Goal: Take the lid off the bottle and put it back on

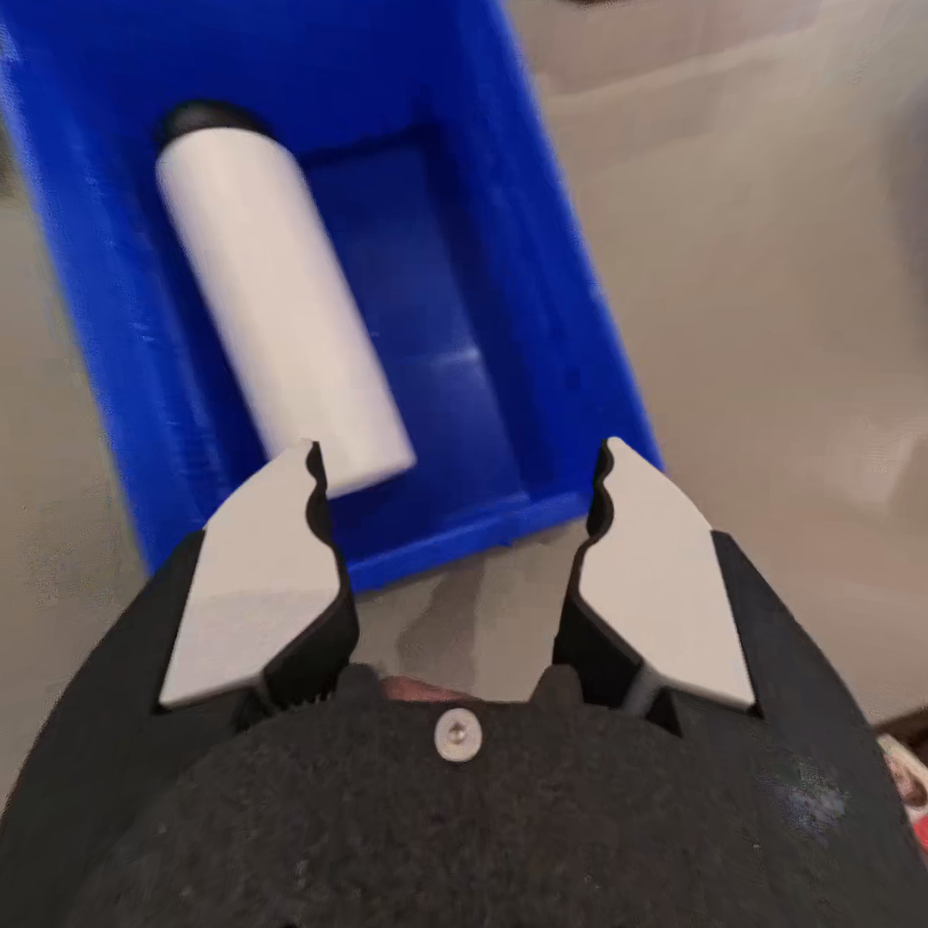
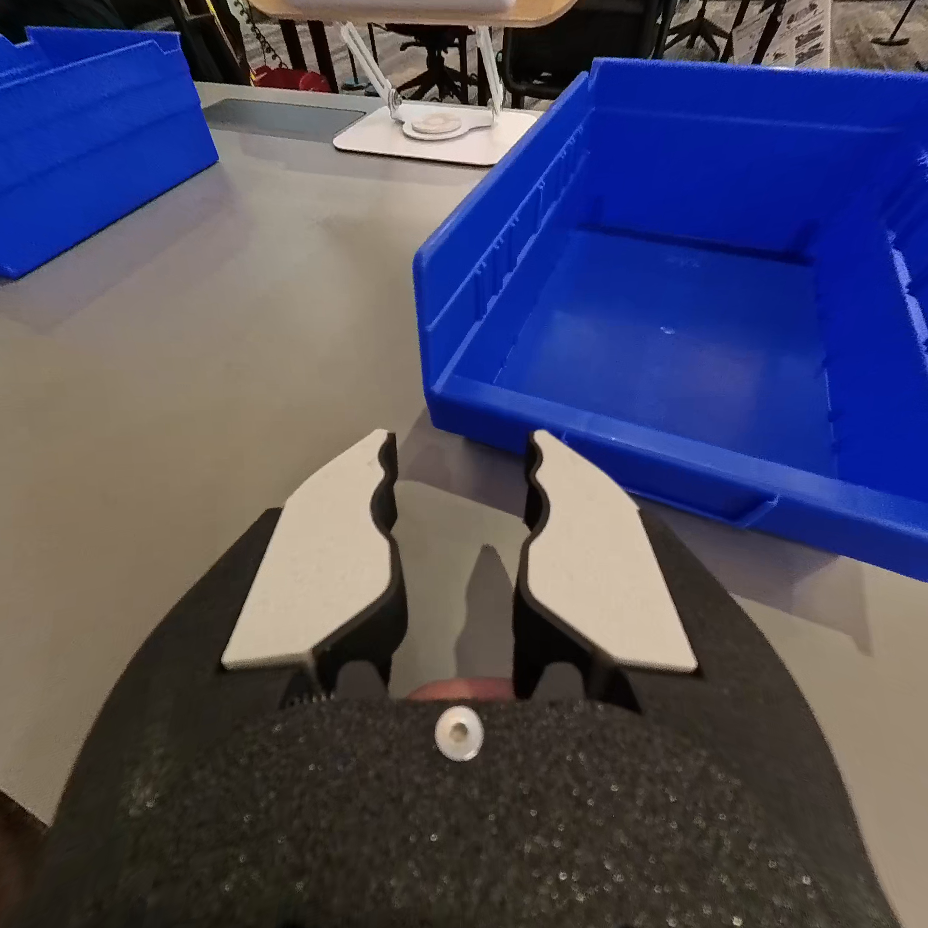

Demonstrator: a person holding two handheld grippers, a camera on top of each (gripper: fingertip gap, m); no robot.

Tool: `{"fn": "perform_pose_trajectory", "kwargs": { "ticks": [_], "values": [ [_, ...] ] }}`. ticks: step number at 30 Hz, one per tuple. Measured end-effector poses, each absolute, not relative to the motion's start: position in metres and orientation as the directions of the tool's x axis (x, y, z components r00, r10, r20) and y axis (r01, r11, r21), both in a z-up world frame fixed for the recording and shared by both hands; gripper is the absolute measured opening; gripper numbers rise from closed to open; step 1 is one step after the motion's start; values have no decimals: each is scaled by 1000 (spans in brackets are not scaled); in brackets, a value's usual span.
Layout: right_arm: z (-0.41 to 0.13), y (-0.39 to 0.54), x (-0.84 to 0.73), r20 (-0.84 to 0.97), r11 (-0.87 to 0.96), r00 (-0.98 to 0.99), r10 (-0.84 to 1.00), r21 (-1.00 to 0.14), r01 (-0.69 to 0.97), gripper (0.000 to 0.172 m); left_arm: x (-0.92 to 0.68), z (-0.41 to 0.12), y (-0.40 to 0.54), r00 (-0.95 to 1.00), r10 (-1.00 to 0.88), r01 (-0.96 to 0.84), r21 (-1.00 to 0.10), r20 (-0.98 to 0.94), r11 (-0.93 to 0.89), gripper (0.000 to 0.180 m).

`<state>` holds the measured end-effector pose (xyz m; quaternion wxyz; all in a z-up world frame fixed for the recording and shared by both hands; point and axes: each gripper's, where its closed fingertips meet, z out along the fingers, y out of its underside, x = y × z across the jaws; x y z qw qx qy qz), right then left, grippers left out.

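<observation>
A white bottle [image 1: 271,301] with a black lid [image 1: 208,118] lies on its side in a blue bin [image 1: 527,261], lid at the far end. My left gripper [image 1: 459,452] is open wide above the bin's near end. Its left finger [image 1: 281,492] overlaps the bottle's base in the picture, and nothing is between the pads. My right gripper [image 2: 459,442] is open with only bare table between the fingers. It hovers over the grey table [image 2: 176,401], just left of the near corner of a second blue bin [image 2: 627,442] with nothing in it.
A third blue bin [image 2: 90,150] stands at the far left in the right wrist view. A white stand base [image 2: 437,133] sits at the table's far edge, with chairs and furniture behind. The left wrist view is blurred by motion.
</observation>
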<state>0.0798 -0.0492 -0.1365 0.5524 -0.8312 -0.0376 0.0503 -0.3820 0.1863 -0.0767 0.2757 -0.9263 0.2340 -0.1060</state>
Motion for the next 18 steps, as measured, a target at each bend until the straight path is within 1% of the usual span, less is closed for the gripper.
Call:
{"fn": "perform_pose_trajectory", "kwargs": {
  "ticks": [4, 6, 9, 10, 14, 15, 18],
  "values": [
    [-137, -48, 78, -20, -387, 992, 126, -922, 30, 48, -404, -93, 243, 938, -339, -290, -379, 70, -879, 100],
    [-137, -48, 76, -7, -392, 991, 131, -919, 46, 48, -402, -111, 254, 948, -309, -278, -277, 72, -920, 99],
    [-138, -48, 75, 21, -392, 991, 132, -917, 71, 48, -412, -141, 263, 959, -278, -282, -148, -47, -948, 99],
    [-138, -49, 74, 30, -393, 991, 133, -916, 80, 48, -413, -149, 262, 959, -275, -281, -112, -60, -953, 99],
    [-139, -53, 75, 67, -394, 989, 129, -912, 113, 48, -413, -170, 255, 951, -302, -306, -47, -71, -951, 96],
    [-139, -54, 76, 74, -393, 989, 128, -912, 120, 48, -412, -171, 254, 950, -308, -311, -50, -60, -949, 85],
    [-138, -57, 76, 78, -392, 989, 125, -912, 121, 48, -405, -169, 251, 944, -330, -326, -83, 28, -942, 84]
  ]
}}
